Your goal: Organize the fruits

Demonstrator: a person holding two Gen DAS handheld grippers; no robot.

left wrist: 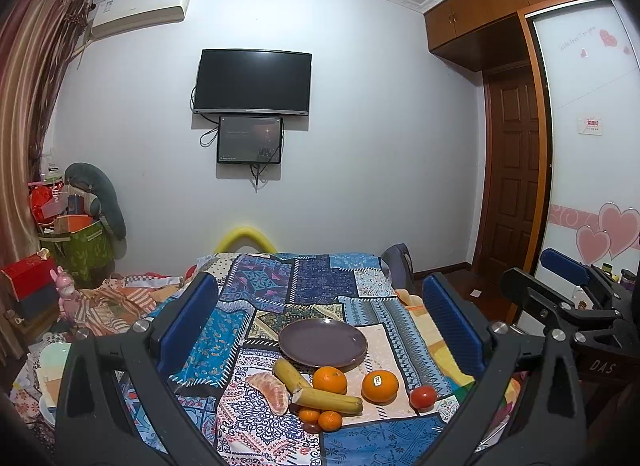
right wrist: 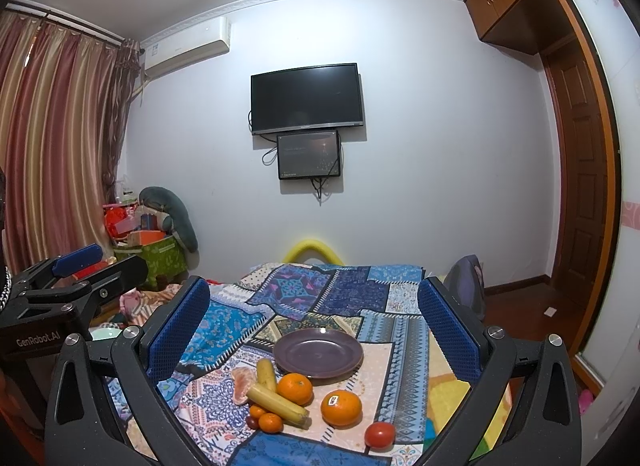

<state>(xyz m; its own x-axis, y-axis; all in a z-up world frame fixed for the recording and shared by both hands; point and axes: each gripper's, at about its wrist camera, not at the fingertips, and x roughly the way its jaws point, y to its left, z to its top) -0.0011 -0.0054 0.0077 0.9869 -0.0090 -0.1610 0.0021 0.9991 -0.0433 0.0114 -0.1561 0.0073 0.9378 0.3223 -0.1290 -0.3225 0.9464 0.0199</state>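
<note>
An empty purple plate (left wrist: 322, 342) (right wrist: 318, 352) lies on a patchwork cloth. In front of it lie two bananas (left wrist: 326, 400) (right wrist: 276, 402), a peeled citrus piece (left wrist: 270, 390) (right wrist: 243, 384), two oranges (left wrist: 329, 380) (right wrist: 295, 387), one with a sticker (left wrist: 380, 386) (right wrist: 341, 408), small mandarins (left wrist: 330, 420) (right wrist: 270, 422) and a red tomato (left wrist: 423, 397) (right wrist: 379, 434). My left gripper (left wrist: 320, 306) is open and empty, held above the fruit. My right gripper (right wrist: 314, 306) is open and empty too, also above the fruit.
The cloth (left wrist: 320, 278) covers a bed-like surface with a yellow foam arch (left wrist: 245, 236) at its far end. Boxes and clutter (left wrist: 72, 234) stand at the left by the curtain. A backpack (right wrist: 466, 282), wooden door (right wrist: 576, 201) and bare floor lie at the right.
</note>
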